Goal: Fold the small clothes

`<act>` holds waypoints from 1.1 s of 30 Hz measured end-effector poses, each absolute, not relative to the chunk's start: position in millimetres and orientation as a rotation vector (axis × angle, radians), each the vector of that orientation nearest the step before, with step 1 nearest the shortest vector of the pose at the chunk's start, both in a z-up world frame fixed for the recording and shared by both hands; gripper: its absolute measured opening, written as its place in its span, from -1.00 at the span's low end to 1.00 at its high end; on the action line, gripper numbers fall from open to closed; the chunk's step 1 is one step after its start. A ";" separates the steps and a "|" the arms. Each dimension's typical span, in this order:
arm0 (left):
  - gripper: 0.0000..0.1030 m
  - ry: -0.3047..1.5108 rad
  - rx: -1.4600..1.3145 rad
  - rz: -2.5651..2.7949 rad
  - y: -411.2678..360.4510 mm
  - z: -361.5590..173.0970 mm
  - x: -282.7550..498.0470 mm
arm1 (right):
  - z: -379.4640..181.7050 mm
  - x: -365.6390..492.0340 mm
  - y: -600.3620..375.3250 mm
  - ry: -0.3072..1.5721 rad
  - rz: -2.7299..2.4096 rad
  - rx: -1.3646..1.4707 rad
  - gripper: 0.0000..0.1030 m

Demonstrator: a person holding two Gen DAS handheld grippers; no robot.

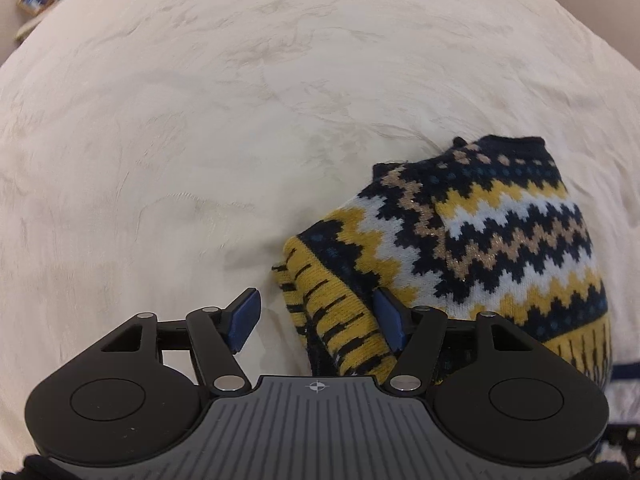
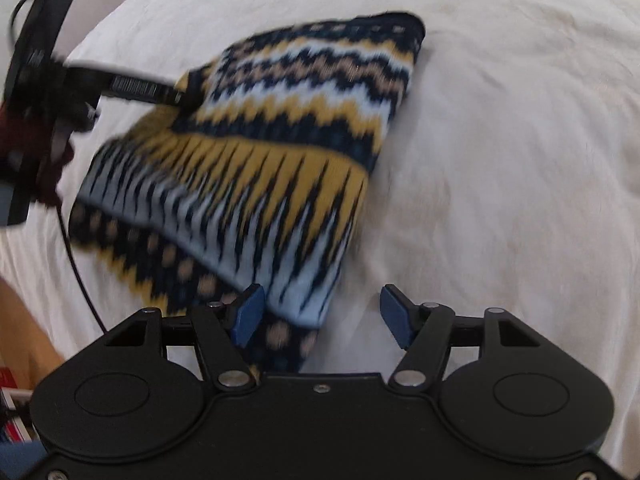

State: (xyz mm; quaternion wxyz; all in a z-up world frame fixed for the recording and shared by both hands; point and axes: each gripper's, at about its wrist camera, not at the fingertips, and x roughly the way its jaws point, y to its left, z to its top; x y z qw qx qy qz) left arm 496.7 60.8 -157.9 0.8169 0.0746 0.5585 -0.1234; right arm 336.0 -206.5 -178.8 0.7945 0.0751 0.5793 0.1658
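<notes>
A: Where now with the sweater (image 1: 500, 232)?

B: Lying on the cloth-covered counter (image 1: 200, 120), partly folded, well short of the far edge and toward the right side in the left view.

A: And the left tongs (image 1: 316, 320)?

B: Standing open astride the striped yellow fold (image 1: 336, 304) at the sweater's left side. One pad touching the knit, the other clear of it over bare cloth. Nothing clamped.

A: Right tongs (image 2: 322, 316)?

B: Open as well, about as wide. Pale-blue corner (image 2: 304, 292) of the hem lying between the pads, close by one, well apart from the other. Nothing held there either. Blurred view, so no telling finer contact.

A: Handling?

B: Probably light, soft and floppy. Thick knit, so bulky at a fold and likely to spring open a little. Not slippery against the cloth, not fragile, though could snag on a pad edge.

A: Best hold?

B: Pinch at a doubled edge or corner, deep enough to catch every layer. Take two corners of one side together, lift low, lay over, press flat.
</notes>
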 end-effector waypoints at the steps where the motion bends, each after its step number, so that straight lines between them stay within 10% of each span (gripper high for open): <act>1: 0.20 1.190 0.160 -0.255 61.1 -156.3 495.1 | -176.6 331.4 -209.0 1.241 0.351 0.173 0.30; 22: 0.13 0.860 0.201 -0.070 65.0 -81.4 384.1 | -126.6 304.9 -214.0 1.093 0.345 0.302 0.32; 33: 0.18 1.013 0.190 -0.093 92.2 -125.6 393.6 | -116.9 281.8 -201.0 1.063 0.246 0.290 0.33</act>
